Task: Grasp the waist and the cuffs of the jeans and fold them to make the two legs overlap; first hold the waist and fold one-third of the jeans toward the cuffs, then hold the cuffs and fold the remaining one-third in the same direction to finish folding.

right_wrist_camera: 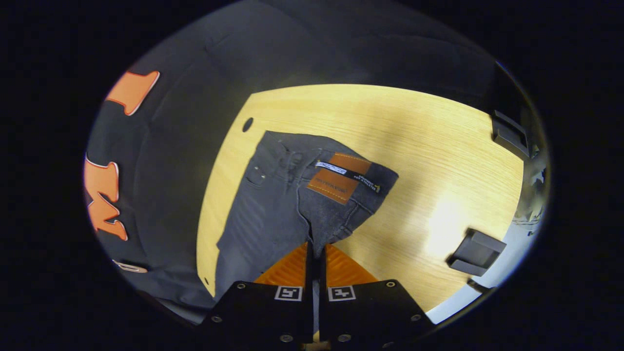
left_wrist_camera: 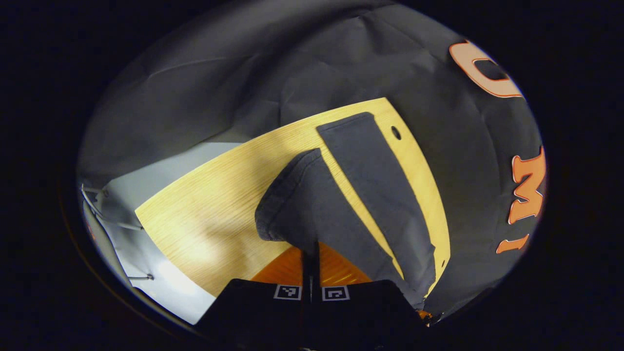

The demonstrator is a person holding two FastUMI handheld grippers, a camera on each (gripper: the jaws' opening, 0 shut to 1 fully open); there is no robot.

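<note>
The wooden table [right_wrist_camera: 399, 141] carries the dark grey jeans [right_wrist_camera: 273, 204], spread along its edge nearest the black cloth wall. In the left gripper view, one leg [left_wrist_camera: 375, 180] lies flat, while the other leg's cuff [left_wrist_camera: 292, 200] is lifted, pinched between the closed fingers of the left gripper [left_wrist_camera: 310, 258]. In the right gripper view, the right gripper [right_wrist_camera: 316, 253] is clamped on the waist [right_wrist_camera: 336, 195] beside the brown leather patch [right_wrist_camera: 339, 178].
</note>
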